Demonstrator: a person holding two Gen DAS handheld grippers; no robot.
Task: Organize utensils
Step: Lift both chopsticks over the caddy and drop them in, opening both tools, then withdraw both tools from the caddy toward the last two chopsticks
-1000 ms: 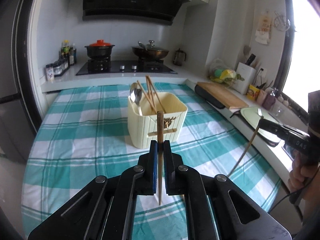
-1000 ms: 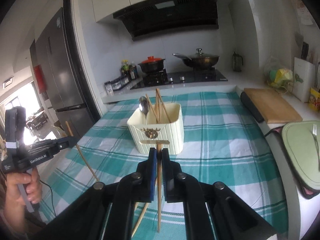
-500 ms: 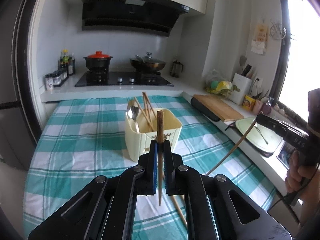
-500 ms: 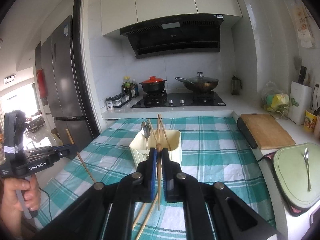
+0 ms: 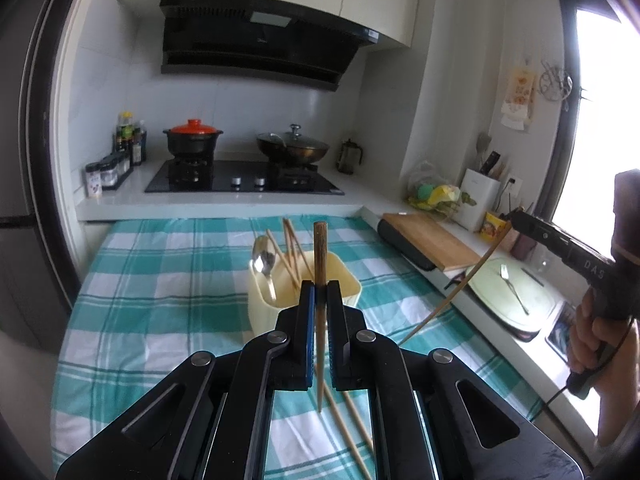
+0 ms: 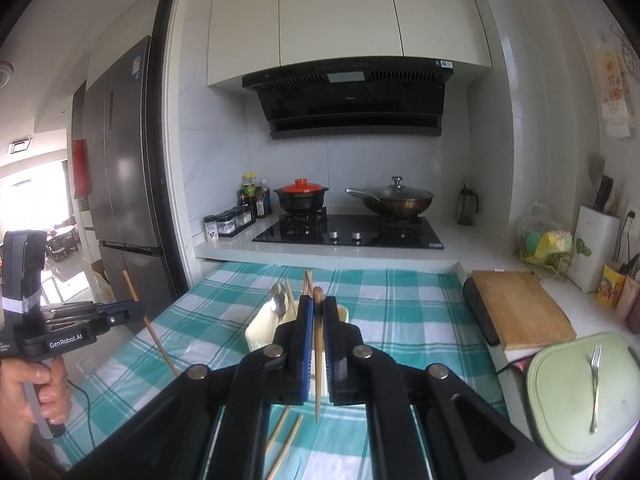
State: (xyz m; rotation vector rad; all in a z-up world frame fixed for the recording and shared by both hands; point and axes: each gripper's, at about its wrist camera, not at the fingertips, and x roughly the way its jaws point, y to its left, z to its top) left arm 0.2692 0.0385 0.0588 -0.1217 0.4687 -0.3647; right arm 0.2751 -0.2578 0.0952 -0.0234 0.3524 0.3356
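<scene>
A cream utensil holder [image 5: 262,300] [image 6: 260,330] stands on the checked tablecloth with a spoon [image 5: 263,260] and several chopsticks in it. My left gripper [image 5: 319,292] is shut on a brown chopstick [image 5: 319,248], held upright above and just in front of the holder. My right gripper [image 6: 316,308] is shut on another chopstick [image 6: 317,380], also held above the holder's near side. Two loose chopsticks [image 5: 348,416] [image 6: 286,444] lie on the cloth below the grippers. Each gripper shows in the other's view, the right one [image 5: 520,218] and the left one [image 6: 134,306], with its chopstick.
A stove [image 6: 348,234] with a red-lidded pot [image 6: 302,196] and a wok [image 6: 396,200] is at the back. A wooden cutting board [image 6: 520,308] and a green board [image 6: 568,400] bearing a fork [image 6: 595,384] are on the right counter. A fridge [image 6: 120,184] stands at the left.
Both grippers have risen with their chopsticks and now sit higher above the holder. The two loose chopsticks on the cloth have come into view.
</scene>
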